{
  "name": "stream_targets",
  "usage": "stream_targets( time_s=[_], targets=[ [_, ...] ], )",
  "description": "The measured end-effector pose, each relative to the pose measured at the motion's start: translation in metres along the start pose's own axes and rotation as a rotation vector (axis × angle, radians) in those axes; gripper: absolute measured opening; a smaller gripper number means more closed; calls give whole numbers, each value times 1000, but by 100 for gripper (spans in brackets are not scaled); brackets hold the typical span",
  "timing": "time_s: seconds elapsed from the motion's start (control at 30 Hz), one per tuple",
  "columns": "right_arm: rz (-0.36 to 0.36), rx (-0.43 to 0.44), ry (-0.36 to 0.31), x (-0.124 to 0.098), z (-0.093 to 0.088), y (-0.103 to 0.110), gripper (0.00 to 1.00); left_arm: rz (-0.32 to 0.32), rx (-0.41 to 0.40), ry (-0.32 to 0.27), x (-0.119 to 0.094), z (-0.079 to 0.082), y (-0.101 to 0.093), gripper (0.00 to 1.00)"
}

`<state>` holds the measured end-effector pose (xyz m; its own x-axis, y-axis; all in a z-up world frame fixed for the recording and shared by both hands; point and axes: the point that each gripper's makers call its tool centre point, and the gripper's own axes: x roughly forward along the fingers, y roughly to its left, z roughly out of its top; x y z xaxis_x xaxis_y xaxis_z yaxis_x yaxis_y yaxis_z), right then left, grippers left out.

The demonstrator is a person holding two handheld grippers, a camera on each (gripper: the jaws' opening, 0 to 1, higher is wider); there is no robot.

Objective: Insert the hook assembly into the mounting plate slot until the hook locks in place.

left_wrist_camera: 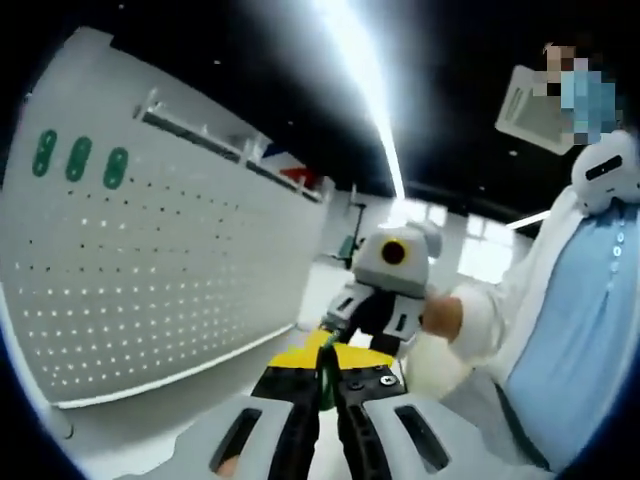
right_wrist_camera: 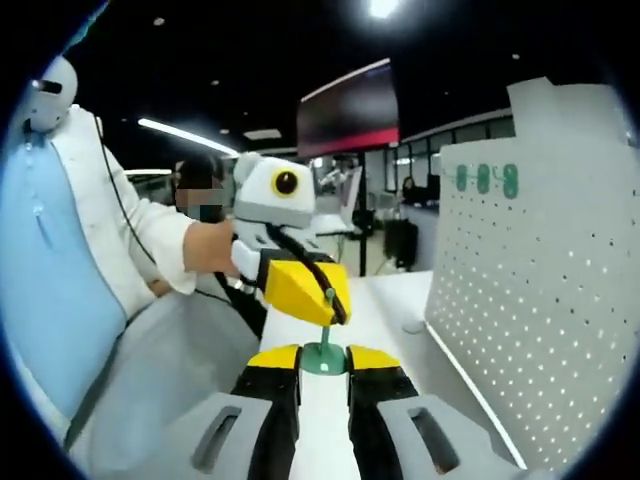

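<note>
In the right gripper view the right gripper [right_wrist_camera: 323, 368] has its black and yellow jaws drawn in close on the round base of a small green hook [right_wrist_camera: 325, 348], whose thin stem rises from between the jaw tips. Just past the stem tip hangs the left gripper [right_wrist_camera: 312, 292], its yellow end pointing down at the hook; it is held by a hand [right_wrist_camera: 208, 248] in a white sleeve, and whether it touches the stem cannot be told. In the left gripper view the left gripper [left_wrist_camera: 326, 385] has its jaws nearly closed with only a thin gap, and a sliver of green hook [left_wrist_camera: 326, 380] shows at their tips, but whether they grip it cannot be told. Just beyond the hook in that view is the right gripper [left_wrist_camera: 345, 325], held by a hand [left_wrist_camera: 441, 315]. Below the hook runs the white counter [right_wrist_camera: 380, 300]. To the right of the hook in the right gripper view stands the white pegboard plate [right_wrist_camera: 540, 290], upright on the counter, dotted with rows of small holes and carrying three green oval marks [right_wrist_camera: 484, 179] near its top edge. The same plate [left_wrist_camera: 160, 250] stands left of the hook in the left gripper view, well apart from it, so the hook is in no slot. A person in a blue shirt and white coat [left_wrist_camera: 580, 330] is behind the grippers.
</note>
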<state>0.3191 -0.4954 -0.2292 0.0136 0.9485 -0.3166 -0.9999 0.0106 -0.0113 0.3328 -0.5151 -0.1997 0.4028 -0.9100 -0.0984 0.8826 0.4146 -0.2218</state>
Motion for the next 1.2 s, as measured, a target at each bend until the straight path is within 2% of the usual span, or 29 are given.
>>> stream_targets(
  time_s=[0.13, 0.37, 0.5, 0.67, 0.73, 0.87, 0.97, 1.2],
  targets=[
    [32, -35, 56, 0, -7, 7, 15, -45, 39, 88, -1, -8, -5, 4],
    [84, -90, 188, 3, -26, 16, 15, -108, 181, 266, -4, -22, -16, 7],
    [109, -120, 265, 6, -36, 21, 15, -130, 278, 398, -7, -38, -18, 9],
    [130, -131, 317, 9, -41, 25, 15, -146, 311, 415, -3, -43, -22, 8],
    [140, -124, 333, 9, -42, 27, 15, -149, 360, 468, -4, -54, -20, 8],
    [156, -131, 366, 9, -45, 30, 15, -167, 368, 498, -2, -64, -24, 8],
    [166, -137, 395, 10, -49, 32, 15, -171, 380, 504, -2, -67, -25, 7],
    [169, -132, 415, 11, -50, 33, 15, -170, 393, 506, 0, -72, -24, 6]
  ],
)
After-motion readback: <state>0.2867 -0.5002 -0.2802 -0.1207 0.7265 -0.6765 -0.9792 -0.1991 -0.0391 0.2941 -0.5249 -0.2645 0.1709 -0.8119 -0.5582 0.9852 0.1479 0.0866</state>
